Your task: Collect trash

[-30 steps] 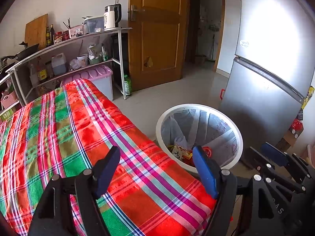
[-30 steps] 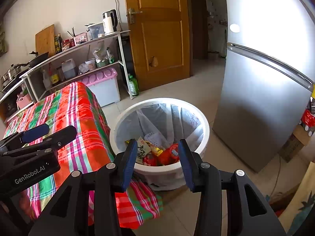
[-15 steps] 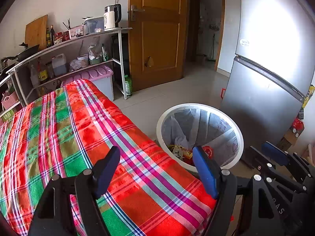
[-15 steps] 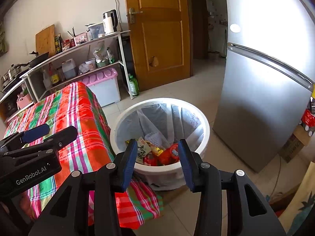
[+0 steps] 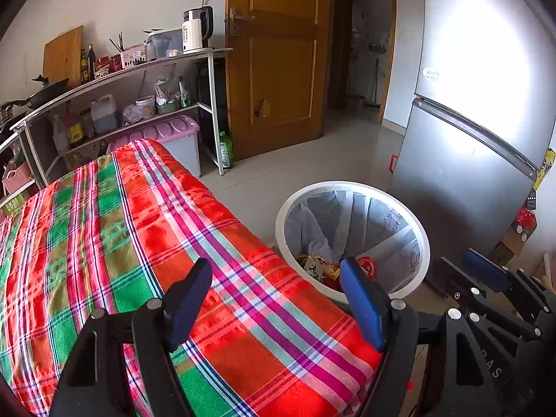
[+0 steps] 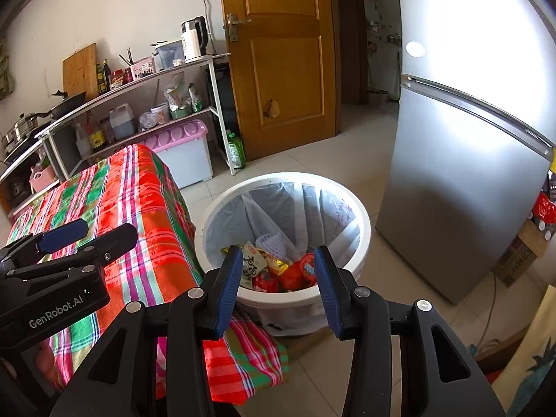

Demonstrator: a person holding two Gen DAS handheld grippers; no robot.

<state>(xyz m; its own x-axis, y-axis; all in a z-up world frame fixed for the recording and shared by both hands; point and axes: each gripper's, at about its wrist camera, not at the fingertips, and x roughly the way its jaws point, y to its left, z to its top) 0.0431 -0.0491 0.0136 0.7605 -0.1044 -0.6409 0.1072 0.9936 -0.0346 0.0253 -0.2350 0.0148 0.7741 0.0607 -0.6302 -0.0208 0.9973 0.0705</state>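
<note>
A white round trash bin (image 6: 361,215) with a clear liner stands on the floor beside the table; it also shows in the left wrist view (image 5: 422,239). Snack wrappers (image 6: 274,267) lie in its bottom. My right gripper (image 6: 276,260) is open and empty, held above the bin's near rim. My left gripper (image 5: 276,281) is open and empty, above the table's plaid cloth (image 5: 146,229), left of the bin. Each gripper shows at the edge of the other's view.
A silver fridge (image 6: 462,173) stands right of the bin. A wooden door (image 6: 278,55) and a metal shelf rack (image 6: 146,80) with bottles, a kettle and a pink-lidded box (image 6: 180,153) are behind. A cardboard box (image 6: 521,253) sits at the far right.
</note>
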